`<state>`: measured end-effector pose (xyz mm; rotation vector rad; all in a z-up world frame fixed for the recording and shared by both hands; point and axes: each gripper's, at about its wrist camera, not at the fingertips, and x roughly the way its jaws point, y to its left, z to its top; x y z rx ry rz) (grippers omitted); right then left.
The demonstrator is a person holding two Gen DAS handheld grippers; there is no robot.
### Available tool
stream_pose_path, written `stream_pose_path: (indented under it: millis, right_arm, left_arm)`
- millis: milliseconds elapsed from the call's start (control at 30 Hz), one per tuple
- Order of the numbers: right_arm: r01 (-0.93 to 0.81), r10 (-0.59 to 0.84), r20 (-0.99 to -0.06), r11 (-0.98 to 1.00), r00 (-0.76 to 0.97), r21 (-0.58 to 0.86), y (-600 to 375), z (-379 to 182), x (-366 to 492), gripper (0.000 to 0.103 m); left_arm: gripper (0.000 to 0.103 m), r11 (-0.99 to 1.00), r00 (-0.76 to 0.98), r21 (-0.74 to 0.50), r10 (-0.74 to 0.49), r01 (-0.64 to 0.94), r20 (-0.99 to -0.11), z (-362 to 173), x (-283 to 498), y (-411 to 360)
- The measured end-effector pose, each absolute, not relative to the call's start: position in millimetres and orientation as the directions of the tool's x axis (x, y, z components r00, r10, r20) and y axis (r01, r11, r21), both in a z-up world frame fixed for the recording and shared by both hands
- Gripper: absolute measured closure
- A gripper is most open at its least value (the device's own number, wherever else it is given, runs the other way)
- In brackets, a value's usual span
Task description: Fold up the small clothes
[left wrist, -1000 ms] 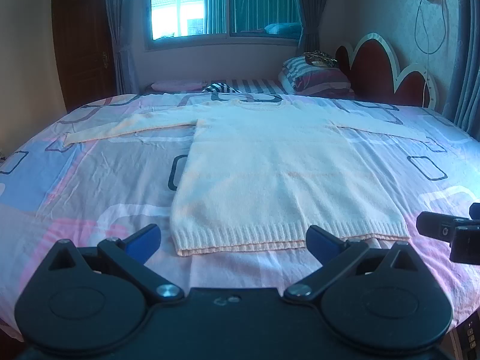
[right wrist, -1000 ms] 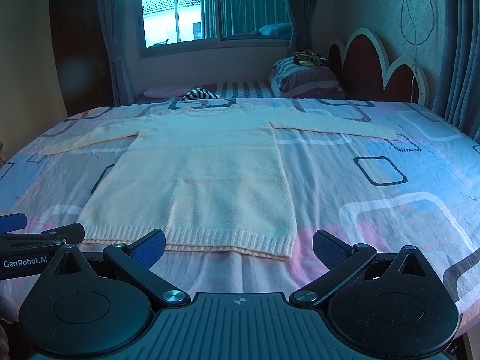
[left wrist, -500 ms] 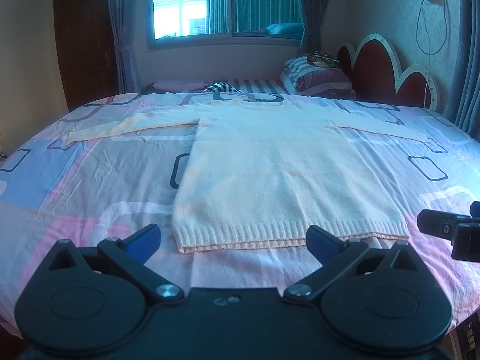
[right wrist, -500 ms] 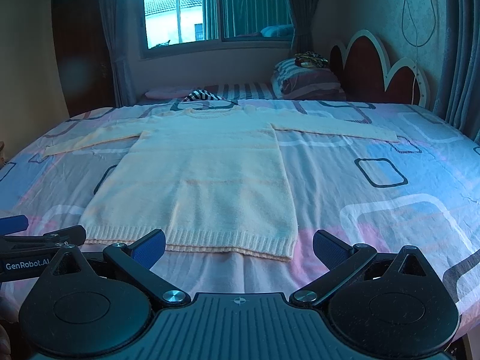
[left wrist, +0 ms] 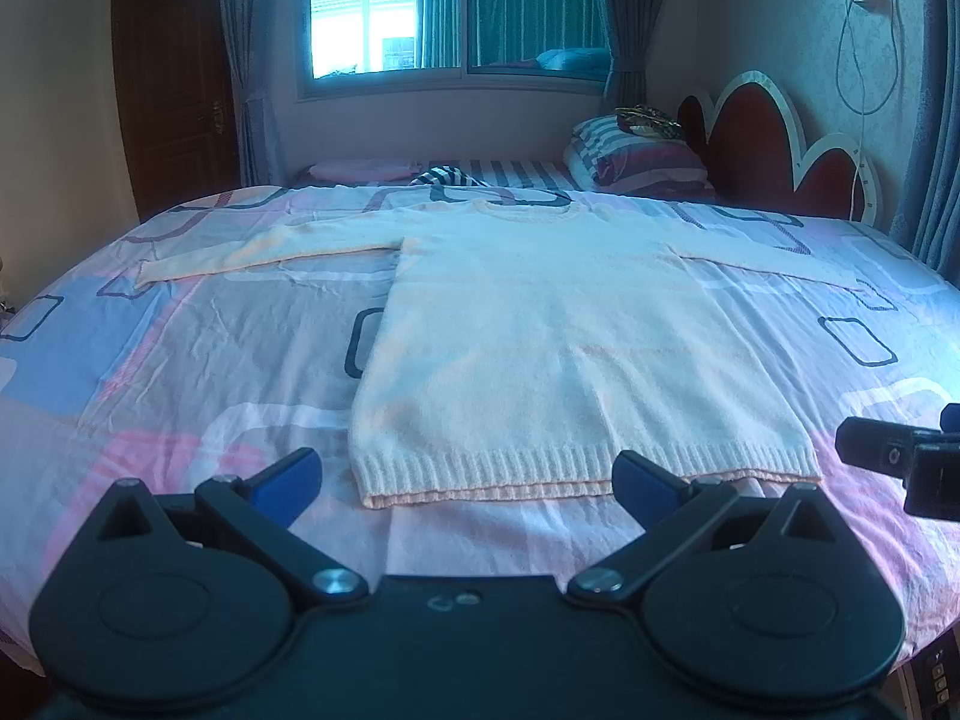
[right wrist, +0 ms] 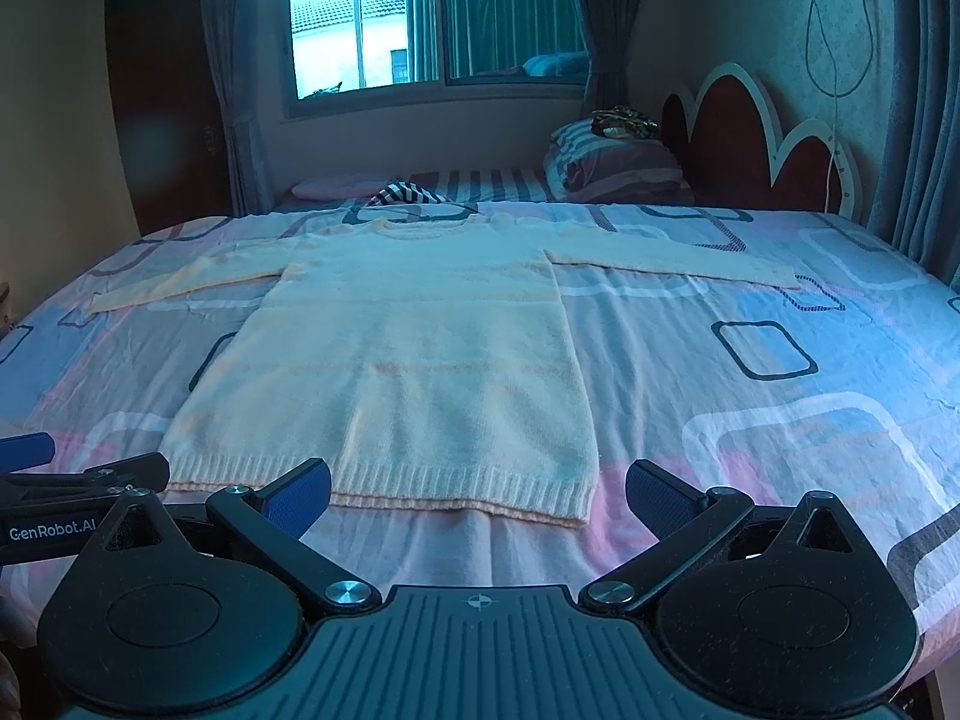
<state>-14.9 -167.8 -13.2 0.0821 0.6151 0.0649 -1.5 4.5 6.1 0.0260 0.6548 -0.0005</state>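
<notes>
A cream knitted sweater [left wrist: 558,348] lies flat on the bed, hem towards me, both sleeves spread out to the sides; it also shows in the right wrist view [right wrist: 408,360]. My left gripper [left wrist: 465,480] is open and empty, just short of the hem's left half. My right gripper [right wrist: 477,495] is open and empty, just short of the hem's right corner. The right gripper's tip shows in the left wrist view [left wrist: 900,456] beside the hem's right end. The left gripper's tip shows in the right wrist view [right wrist: 72,474].
The bed [left wrist: 180,372] has a pink, blue and white patterned sheet. A striped pillow [left wrist: 636,162] and a red scalloped headboard [left wrist: 774,156] stand at the far right. A window [left wrist: 384,12], curtains and a dark door [left wrist: 174,78] lie beyond.
Both grippers have stayed open and nearly still. The views have shifted only slightly; the sweater has not moved.
</notes>
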Motion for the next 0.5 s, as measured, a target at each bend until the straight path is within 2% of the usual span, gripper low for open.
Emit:
stream_pose_path:
  millis: [500]
  right_arm:
    - [-0.002,0.054,-0.539,0.995,0.840,0.097,-181,1,15,0.000]
  left_arm:
    - [0.001,0.999,0.803,0.038,-0.009,0.039,-0.595,16,37,-1]
